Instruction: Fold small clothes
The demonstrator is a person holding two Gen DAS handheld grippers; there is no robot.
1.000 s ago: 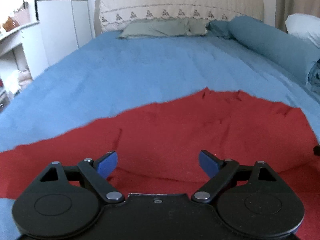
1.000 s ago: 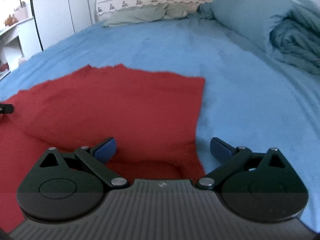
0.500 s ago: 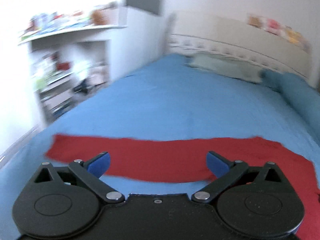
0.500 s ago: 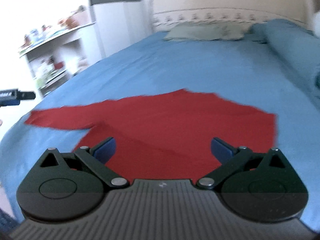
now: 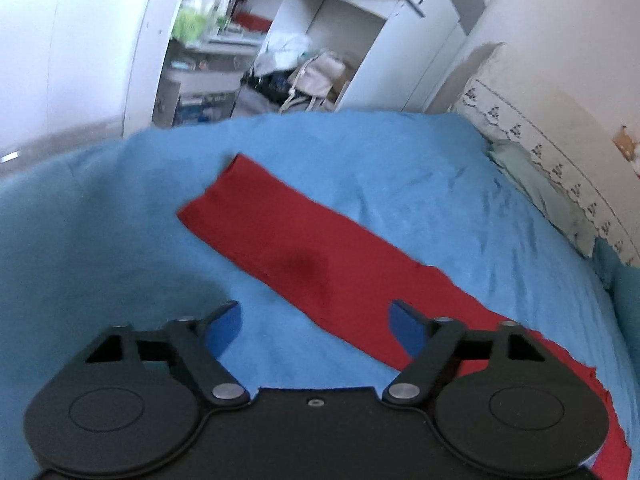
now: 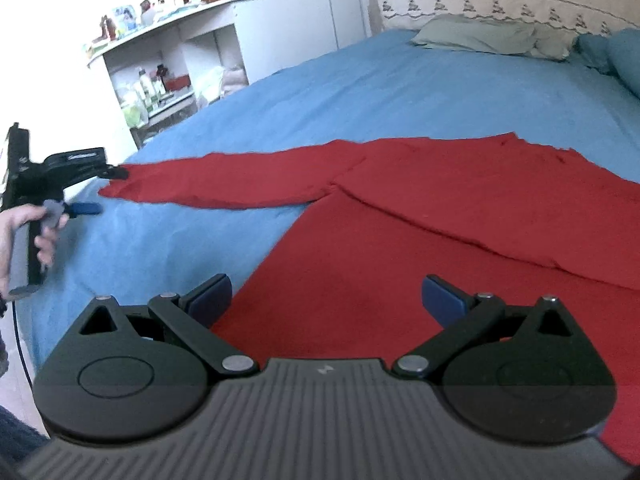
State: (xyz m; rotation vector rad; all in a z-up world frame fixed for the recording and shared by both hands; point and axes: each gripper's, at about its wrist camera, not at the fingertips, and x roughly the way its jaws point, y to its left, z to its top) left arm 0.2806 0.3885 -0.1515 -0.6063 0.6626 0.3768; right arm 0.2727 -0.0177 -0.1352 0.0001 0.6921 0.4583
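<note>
The red long-sleeved knit top lies flat on the blue bed, both the left tongs and right tongs wide and empty, so a shallow pinch at the outstretched sleeve risks catching the bedcover too.

Left wrist view: low over the bed's left edge, facing shelves. Right wrist view: low, facing headboard. Both share the sleeve.

A red long-sleeved top lies flat on the blue bed. Its sleeve stretches straight out sideways.
</note>
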